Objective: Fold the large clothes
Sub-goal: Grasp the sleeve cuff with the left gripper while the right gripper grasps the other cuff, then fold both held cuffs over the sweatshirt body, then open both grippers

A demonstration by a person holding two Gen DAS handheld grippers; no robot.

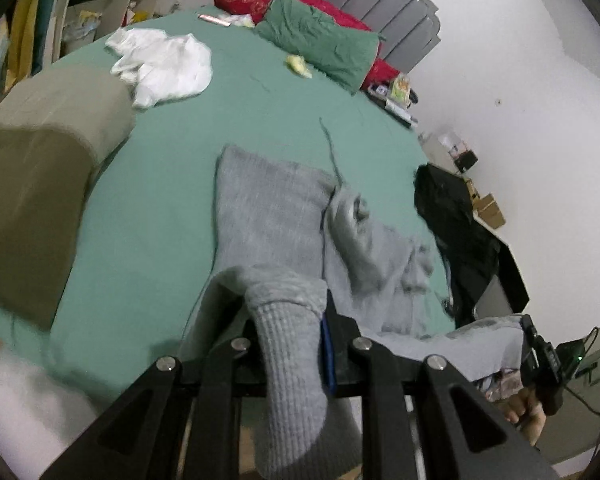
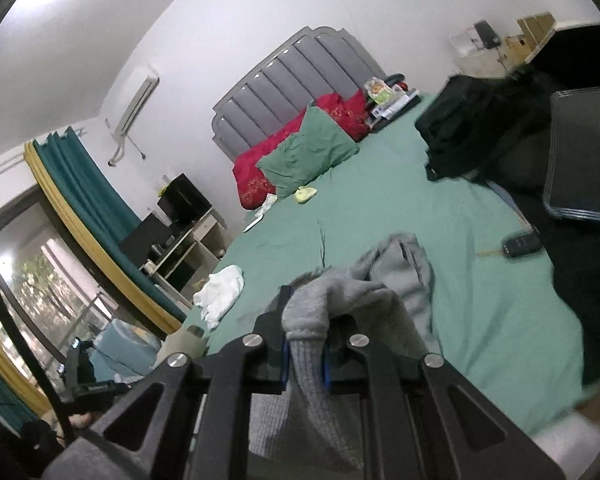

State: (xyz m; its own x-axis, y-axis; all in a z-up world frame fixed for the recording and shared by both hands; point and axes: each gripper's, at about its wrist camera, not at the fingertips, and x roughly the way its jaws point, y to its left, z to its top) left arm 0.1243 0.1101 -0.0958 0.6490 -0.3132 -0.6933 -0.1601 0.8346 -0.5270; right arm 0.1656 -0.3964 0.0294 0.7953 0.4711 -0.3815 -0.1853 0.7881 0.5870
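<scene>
The left gripper [image 1: 290, 320] is clamped on the ribbed hem of the grey sweatshirt [image 1: 276, 208], and the right gripper [image 2: 305, 338] is clamped on another ribbed edge of the same garment [image 2: 400, 276]. The sweatshirt's body lies spread and partly bunched on the green bed sheet [image 1: 172, 168], with the gripped edges lifted off it. A white garment [image 1: 162, 64] lies crumpled farther up the bed, well apart from the sweatshirt, and a black bag [image 2: 460, 120] rests at the bed's right edge, its contents not visible.
</scene>
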